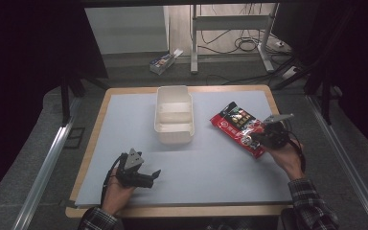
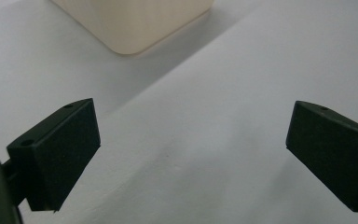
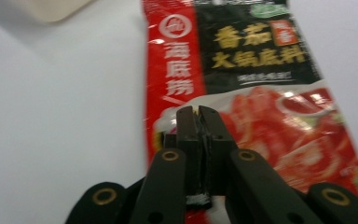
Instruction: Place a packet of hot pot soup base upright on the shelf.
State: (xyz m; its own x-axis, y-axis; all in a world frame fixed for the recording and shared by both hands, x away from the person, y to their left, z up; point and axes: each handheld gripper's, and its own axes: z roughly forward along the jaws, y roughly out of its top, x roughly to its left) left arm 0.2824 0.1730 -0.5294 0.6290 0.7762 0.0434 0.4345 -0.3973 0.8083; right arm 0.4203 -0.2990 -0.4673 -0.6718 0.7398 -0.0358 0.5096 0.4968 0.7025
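Near the front edge of the pale, matte mat (image 1: 211,172), the left gripper (image 1: 141,176) is held low with its blocky black jaws spread wide over bare surface. Further right, the right gripper (image 3: 198,116) is seen pinched on the near edge of a glossy red-and-black pouch (image 1: 238,126), flat and crinkled, which is tilted just above the mat. Beyond, at centre, a cream plastic bin (image 1: 174,114) with rounded corners is set.

High view dim, corners black; table (image 1: 211,167) evenly lit. Gripper views bright; soft shadows, glare and blur on sauce packet (image 3: 261,70)
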